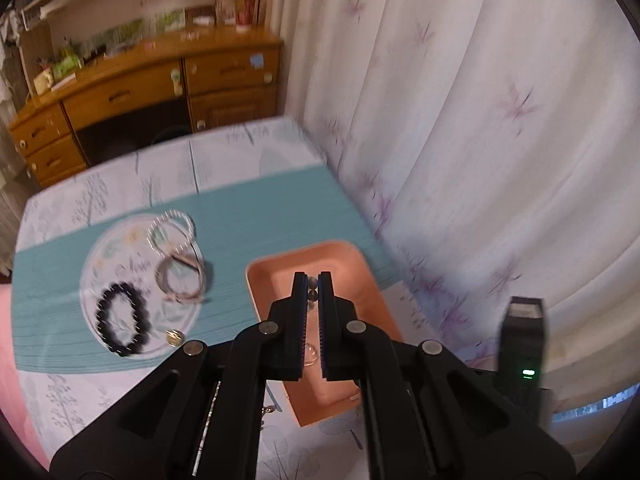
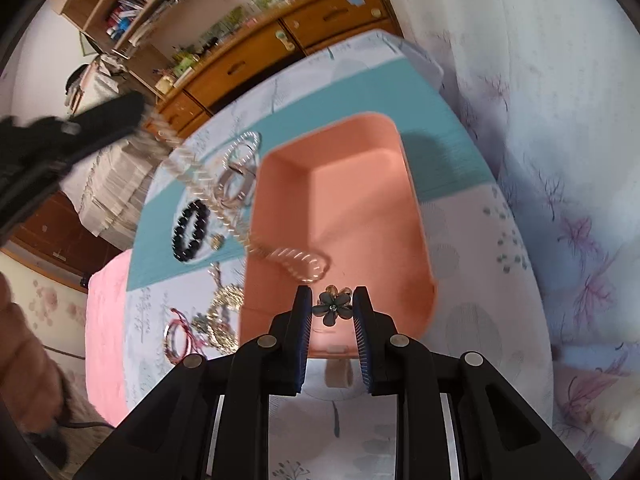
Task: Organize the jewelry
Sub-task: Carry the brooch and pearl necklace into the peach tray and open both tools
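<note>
Both claws carrying jewelry over the pink tray

Left wrist view: left gripper (image 1: pixel 313 280) is pinched on a bead necklace (image 1: pixel 312 294) above the pink tray (image 1: pixel 260 280); black bracelet (image 1: pixel 120 320) sits at 9 o'clock. Right wrist view: right gripper (image 2: pixel 331 296) clamps a flower brooch (image 2: pixel 334 307) at the tray's near rim, necklace dangling at 11 o'clock.

No lettering, label or number is legible anywhere; the book spines (image 2: pixel 124 16) on the shelf are too blurred to read.
</note>
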{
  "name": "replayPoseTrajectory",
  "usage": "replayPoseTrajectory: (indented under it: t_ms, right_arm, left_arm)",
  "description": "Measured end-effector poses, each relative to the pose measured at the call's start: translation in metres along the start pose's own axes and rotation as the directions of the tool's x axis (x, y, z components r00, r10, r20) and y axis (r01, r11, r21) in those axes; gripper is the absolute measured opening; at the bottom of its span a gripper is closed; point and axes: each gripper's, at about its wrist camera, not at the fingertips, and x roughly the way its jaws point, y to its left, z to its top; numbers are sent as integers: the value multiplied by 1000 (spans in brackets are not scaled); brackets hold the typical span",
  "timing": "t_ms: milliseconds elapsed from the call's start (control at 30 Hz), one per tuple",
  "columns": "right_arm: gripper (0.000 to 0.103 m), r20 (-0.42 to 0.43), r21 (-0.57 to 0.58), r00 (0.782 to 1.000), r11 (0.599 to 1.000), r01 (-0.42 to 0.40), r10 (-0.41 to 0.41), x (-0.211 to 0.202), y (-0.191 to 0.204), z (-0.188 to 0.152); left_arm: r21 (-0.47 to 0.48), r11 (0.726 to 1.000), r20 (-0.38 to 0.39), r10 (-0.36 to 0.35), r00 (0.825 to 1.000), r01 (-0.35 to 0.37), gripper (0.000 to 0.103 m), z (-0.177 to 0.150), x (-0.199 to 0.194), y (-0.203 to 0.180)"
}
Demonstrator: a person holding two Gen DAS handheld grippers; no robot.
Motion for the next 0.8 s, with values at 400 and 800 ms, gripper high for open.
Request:
replayPoseTrajectory:
  t_ms: [400, 800]
  right_arm:
    - [55, 48, -4, 999, 1000, 9, -8, -11, 13, -8]
    - [71, 166, -87, 982, 991, 103, -88, -37, 40, -22]
  left_arm:
    - [-49, 999, -85, -19, 996, 15, 7, -38, 30, 16]
    - [-96, 993, 3, -70, 998, 70, 7, -66, -31, 44]
